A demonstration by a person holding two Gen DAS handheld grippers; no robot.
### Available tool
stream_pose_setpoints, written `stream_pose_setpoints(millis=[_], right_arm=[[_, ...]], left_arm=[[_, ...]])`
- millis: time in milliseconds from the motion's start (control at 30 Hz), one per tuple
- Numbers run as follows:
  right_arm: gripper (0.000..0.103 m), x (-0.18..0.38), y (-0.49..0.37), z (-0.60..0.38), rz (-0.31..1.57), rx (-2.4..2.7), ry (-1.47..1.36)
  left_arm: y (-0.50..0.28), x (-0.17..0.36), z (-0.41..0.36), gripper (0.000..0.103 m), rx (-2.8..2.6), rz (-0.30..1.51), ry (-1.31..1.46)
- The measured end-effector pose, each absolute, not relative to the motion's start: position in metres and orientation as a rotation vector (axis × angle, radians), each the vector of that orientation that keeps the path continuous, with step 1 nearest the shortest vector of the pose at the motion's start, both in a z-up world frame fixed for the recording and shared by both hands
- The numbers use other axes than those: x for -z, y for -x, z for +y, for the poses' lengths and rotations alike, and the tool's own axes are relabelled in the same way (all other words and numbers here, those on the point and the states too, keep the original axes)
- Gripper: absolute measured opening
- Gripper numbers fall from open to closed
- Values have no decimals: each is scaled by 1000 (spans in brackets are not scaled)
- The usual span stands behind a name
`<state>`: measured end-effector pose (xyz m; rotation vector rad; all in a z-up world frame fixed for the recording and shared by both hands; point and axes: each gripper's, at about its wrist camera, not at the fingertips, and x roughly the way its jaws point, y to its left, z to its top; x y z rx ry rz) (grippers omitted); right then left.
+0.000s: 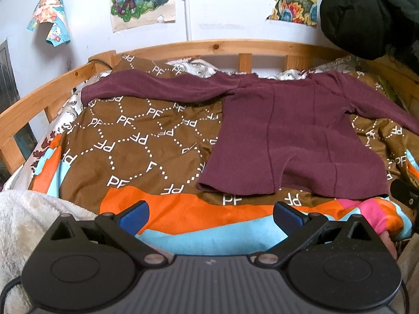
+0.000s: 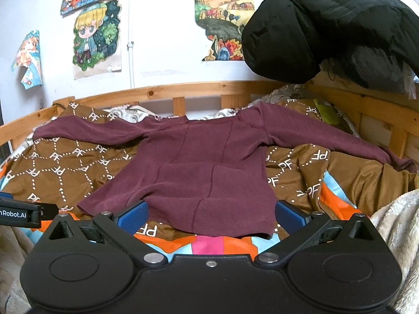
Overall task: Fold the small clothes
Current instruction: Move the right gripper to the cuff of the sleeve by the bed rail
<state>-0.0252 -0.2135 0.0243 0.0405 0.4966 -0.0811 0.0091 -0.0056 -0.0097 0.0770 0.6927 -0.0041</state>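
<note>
Maroon long-sleeved top (image 2: 199, 167) lies flat, sleeves spread, on the patterned quilt (image 1: 136, 141), at 12 o'clock from right gripper (image 2: 210, 216) and 1 o'clock from left gripper (image 1: 209, 216), both spread empty; likely light, limp knit, best pinched at cuff or hem corner.

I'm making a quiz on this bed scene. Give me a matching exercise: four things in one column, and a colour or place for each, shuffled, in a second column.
Things:
1. shirt
2. jacket
3. bed rail
4. left gripper

Descriptions:
A. black, hanging at upper right
B. open, above the orange patch of the bedspread
C. maroon, spread flat with sleeves out
D. light wood, along the wall

Pairs: 1-C, 2-A, 3-D, 4-B
</note>
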Motion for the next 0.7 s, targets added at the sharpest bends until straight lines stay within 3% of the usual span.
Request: stream_pose_setpoints(millis=[433,700], right_arm=[[103,-37,-18,-248,700,182,-166],[103,-59,-44,-311,613,287,-263]], left_arm=[[-59,6,-26,102,81,784,-94],[-114,-6,-49,102,237,773,-84]])
